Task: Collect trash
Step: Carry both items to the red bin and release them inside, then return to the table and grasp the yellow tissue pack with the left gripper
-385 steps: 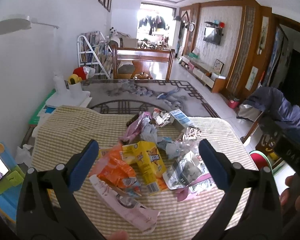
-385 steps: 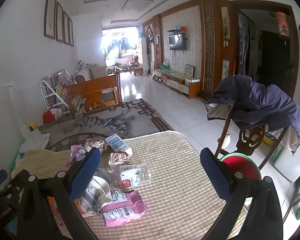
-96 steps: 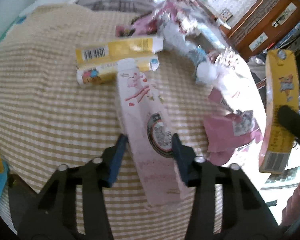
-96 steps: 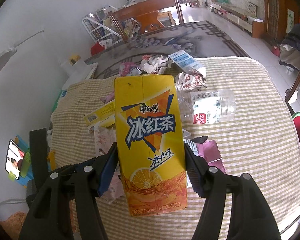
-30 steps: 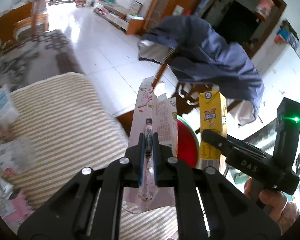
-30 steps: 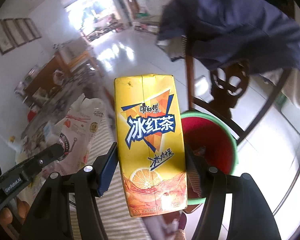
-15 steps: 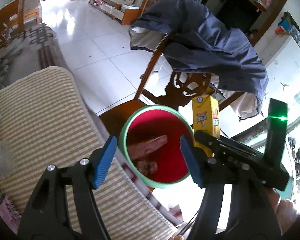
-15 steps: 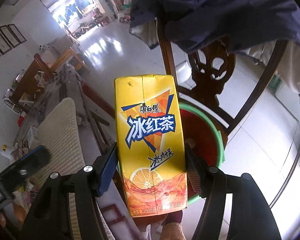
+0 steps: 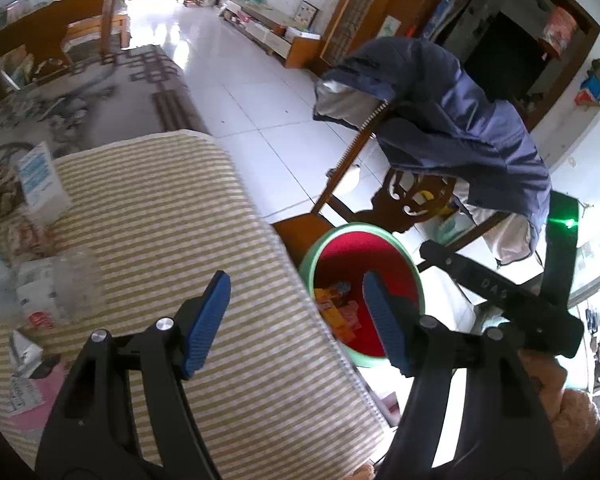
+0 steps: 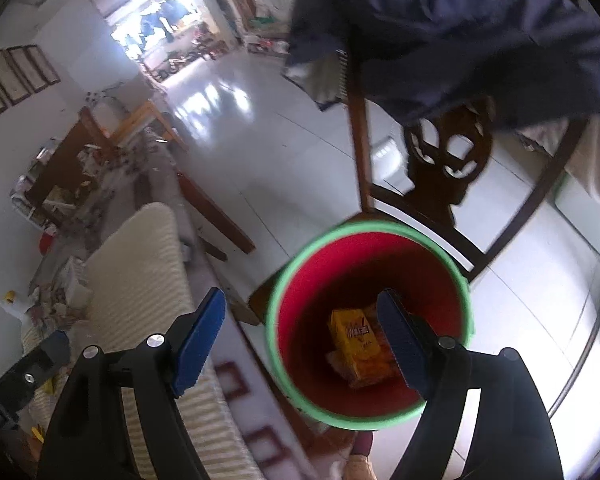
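— What were the grippers doing?
— The right gripper [image 10: 300, 332] had just been opening; its jaws stood apart with nothing between them. The left gripper [image 9: 298, 320] was spread and empty too.
— And the trash?
— The yellow carton [image 10: 358, 340] lay inside the red bin [image 10: 380, 264], beyond it the chair [image 10: 448, 168]. More wrappers [image 9: 32, 292] remained on the striped table [image 9: 160, 208].

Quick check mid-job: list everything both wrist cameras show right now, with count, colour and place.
Bin: one, red inside, green rim, on floor by table.
Yellow drink carton: one, inside bin.
Tablecloth: one, beige striped, on table.
Leftover trash: several pieces, mixed colours, tablecloth's far left.
Chair: one, dark wood, behind bin.
Jacket: one, navy, over chair.
Left hand-held gripper: black, blue pads, open, empty.
Right hand-held gripper: same, open, empty, above bin.
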Available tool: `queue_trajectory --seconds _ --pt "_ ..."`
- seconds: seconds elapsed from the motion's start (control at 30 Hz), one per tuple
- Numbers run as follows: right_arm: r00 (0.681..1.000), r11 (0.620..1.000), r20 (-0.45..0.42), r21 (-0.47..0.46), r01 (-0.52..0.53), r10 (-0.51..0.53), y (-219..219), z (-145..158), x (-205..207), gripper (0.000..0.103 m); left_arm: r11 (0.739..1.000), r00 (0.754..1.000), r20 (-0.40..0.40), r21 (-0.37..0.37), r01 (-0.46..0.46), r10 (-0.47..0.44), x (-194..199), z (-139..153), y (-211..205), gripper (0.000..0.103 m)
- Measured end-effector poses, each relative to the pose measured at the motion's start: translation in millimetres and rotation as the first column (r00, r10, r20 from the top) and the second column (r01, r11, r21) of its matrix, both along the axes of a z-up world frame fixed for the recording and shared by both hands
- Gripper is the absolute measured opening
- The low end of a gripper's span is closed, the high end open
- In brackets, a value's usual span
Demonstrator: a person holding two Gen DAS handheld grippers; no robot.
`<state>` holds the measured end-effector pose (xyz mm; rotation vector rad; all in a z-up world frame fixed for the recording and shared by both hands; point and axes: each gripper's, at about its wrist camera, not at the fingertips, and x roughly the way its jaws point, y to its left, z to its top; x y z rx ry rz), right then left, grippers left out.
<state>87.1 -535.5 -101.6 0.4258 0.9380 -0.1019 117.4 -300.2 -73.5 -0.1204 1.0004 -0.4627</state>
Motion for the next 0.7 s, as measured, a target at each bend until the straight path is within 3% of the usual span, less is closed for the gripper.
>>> queue_trajectory --seconds 0.33,0.7 --pt "0.992 0.993 0.030 -0.016 -0.120 0.121 90 18 11 0.076 0.994 0.994 0.018 -0.004 -0.105 0.105 -17 4 90 0.066" --pt "0.961 0.960 0.006 -0.025 -0.278 0.278 240 16 8 0.076 0.961 0.961 -0.001 0.007 -0.275 0.275 -56 0 238 0.066"
